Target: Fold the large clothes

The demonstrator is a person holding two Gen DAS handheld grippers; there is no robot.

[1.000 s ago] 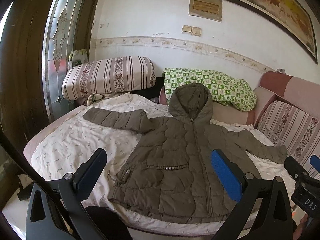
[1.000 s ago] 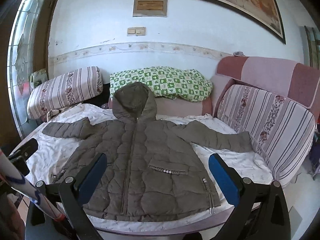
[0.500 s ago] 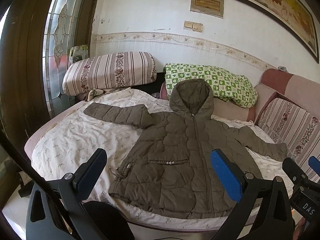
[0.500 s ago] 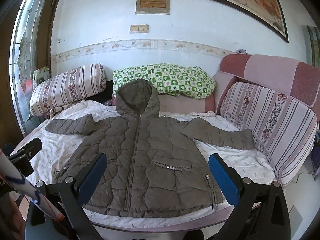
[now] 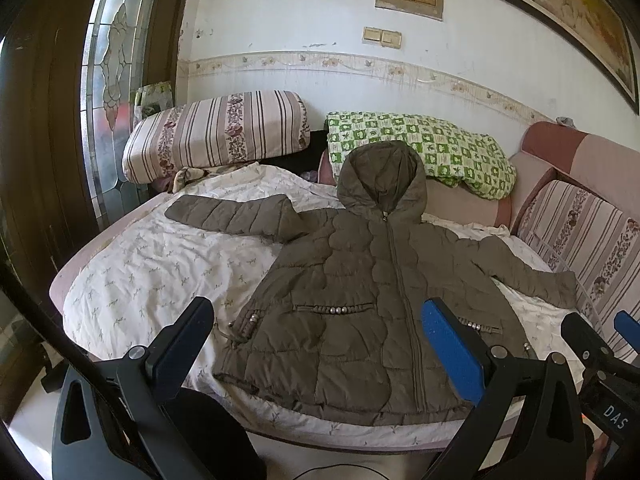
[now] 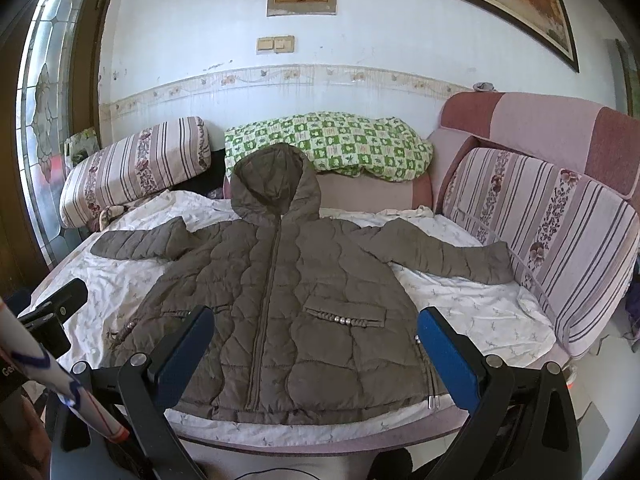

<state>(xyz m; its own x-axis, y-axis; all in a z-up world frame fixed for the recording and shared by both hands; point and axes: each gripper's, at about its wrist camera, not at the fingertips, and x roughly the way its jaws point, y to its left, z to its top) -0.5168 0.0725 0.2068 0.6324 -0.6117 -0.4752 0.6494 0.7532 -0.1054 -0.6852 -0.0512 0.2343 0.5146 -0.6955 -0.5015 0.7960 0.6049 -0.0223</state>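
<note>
Your jacket [image 5: 360, 292] lies flat and face up on the bed [image 5: 152, 280], zipped, hood [image 5: 380, 176] toward the green pillow [image 5: 420, 148], both sleeves spread out to the sides and its hem close to the bed's near edge. Nothing is folded yet, by the look of it.

Both your grippers hang in front of that hem, off the jacket: the left gripper [image 5: 316, 344] has its fingers spread wide with nothing between them, and the right gripper [image 6: 316, 344] is the same.

What can go wrong from here:
- The jacket is puffy and quilted, so a shallow pinch will likely catch only the top layer; the front would lift away from the back and the fold would bunch
- The shell looks slick, and a thick padded sleeve may slide out of the fingers halfway across the jacket
- The hem sits so near the bed's edge that any pull toward you could drag the jacket off onto the floor
- The right sleeve [image 6: 448, 256] ends just beside the striped cushion [image 6: 560, 240], so your right gripper may knock the cushion on the way in
- The pocket beads [image 6: 344, 320] could snag a finger
</note>
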